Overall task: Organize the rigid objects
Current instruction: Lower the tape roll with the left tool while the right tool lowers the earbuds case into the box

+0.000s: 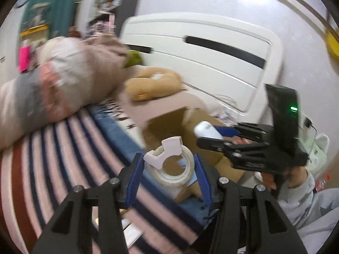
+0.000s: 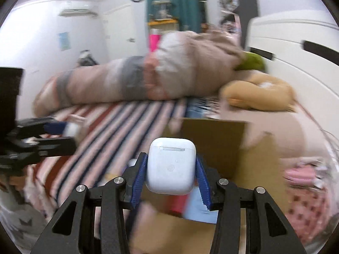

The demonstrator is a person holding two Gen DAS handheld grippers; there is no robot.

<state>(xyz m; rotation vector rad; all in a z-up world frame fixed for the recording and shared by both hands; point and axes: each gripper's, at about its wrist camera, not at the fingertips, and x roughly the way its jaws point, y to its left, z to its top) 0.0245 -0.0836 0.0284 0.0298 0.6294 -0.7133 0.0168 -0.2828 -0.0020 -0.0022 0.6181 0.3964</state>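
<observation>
My left gripper (image 1: 169, 170) is shut on a roll of clear tape (image 1: 173, 169) with a pale pink cutter (image 1: 164, 152), held over the edge of the striped bed (image 1: 63, 148). My right gripper (image 2: 170, 175) is shut on a white earbud case (image 2: 170, 166), held above an open cardboard box (image 2: 214, 144). In the left wrist view the right gripper (image 1: 208, 136) with the white case (image 1: 206, 130) is to the right, over the same box (image 1: 169, 124). In the right wrist view the left gripper (image 2: 67, 132) shows at the far left.
A rolled duvet (image 1: 59, 80) and a tan plush toy (image 1: 152, 84) lie on the bed. A white cabinet (image 1: 211, 53) stands behind. Inside the box lie a red item (image 2: 178, 203) and a light blue item (image 2: 199, 209). Pink patterned fabric (image 2: 305, 201) lies to the right.
</observation>
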